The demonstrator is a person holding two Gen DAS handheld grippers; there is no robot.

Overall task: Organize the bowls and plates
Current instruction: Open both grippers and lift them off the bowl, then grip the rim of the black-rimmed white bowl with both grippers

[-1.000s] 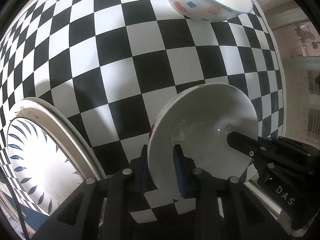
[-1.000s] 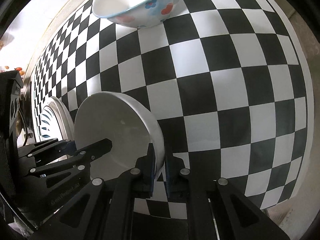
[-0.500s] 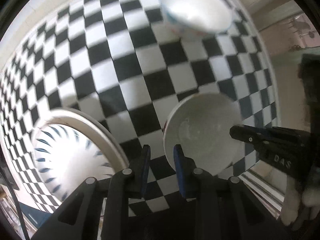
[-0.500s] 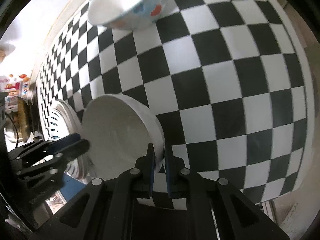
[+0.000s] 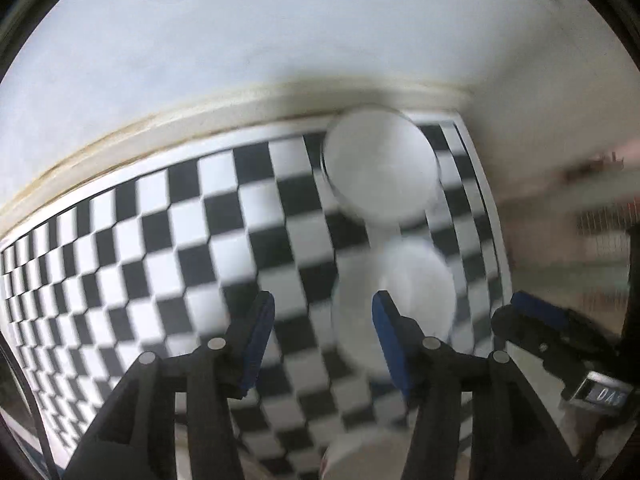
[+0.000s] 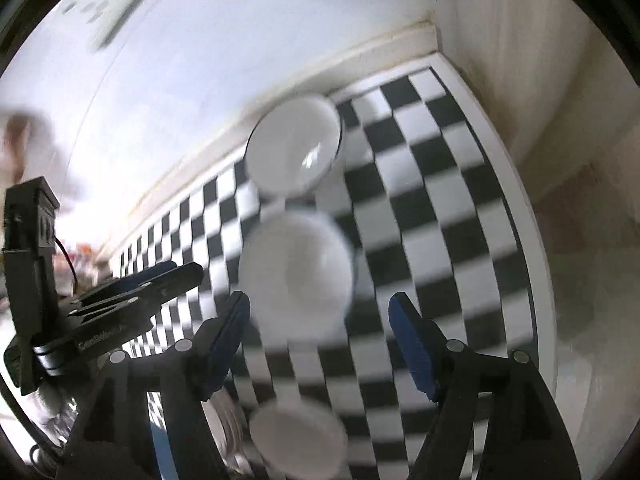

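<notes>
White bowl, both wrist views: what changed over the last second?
Both grippers let go of the white bowl. The jaws of the left gripper and right gripper have just been opening and now stand apart with nothing pressed between them. Both pulled up and back, so the views are blurred and wider. The bowl sits on the checkered cloth; the far bowl stayed put.
</notes>
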